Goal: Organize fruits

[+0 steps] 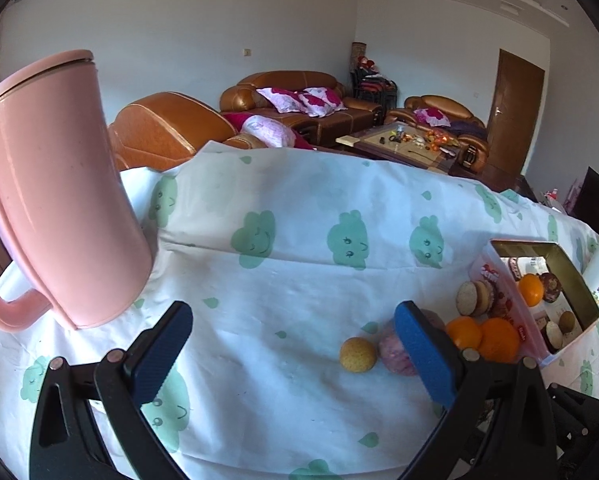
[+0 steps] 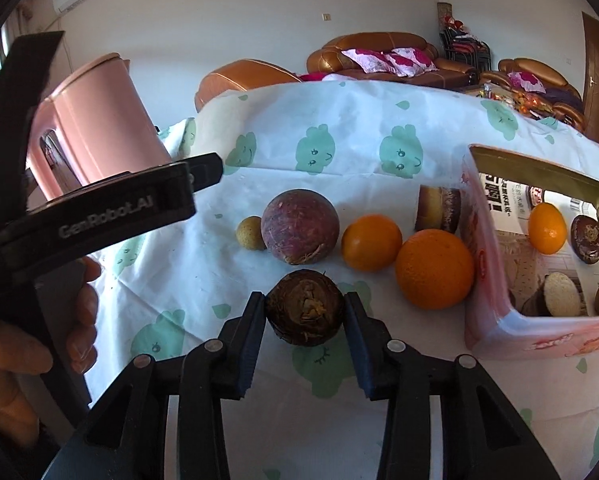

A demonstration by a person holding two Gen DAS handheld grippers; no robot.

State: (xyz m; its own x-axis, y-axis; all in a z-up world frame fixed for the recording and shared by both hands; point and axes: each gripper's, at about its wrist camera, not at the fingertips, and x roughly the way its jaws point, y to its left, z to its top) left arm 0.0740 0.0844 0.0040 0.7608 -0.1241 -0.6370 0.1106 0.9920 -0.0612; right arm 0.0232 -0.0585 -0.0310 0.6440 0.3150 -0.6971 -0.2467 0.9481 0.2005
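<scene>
Only right-wrist view: right gripper point(image 2: 304, 312) clamped on perhaps water chestnut point(image 2: 305, 312); left gripper point(image 1: 293, 354) apart.

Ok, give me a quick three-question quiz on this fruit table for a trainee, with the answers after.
1. True or false: the right gripper is closed on a dark brown round fruit.
2. Which lies inside the open tin box? A) the purple fruit B) a small orange C) the pink jug
3. Fill in: the left gripper is ____ and holds nothing.

Key: 1 true; 2 B; 3 open.
</scene>
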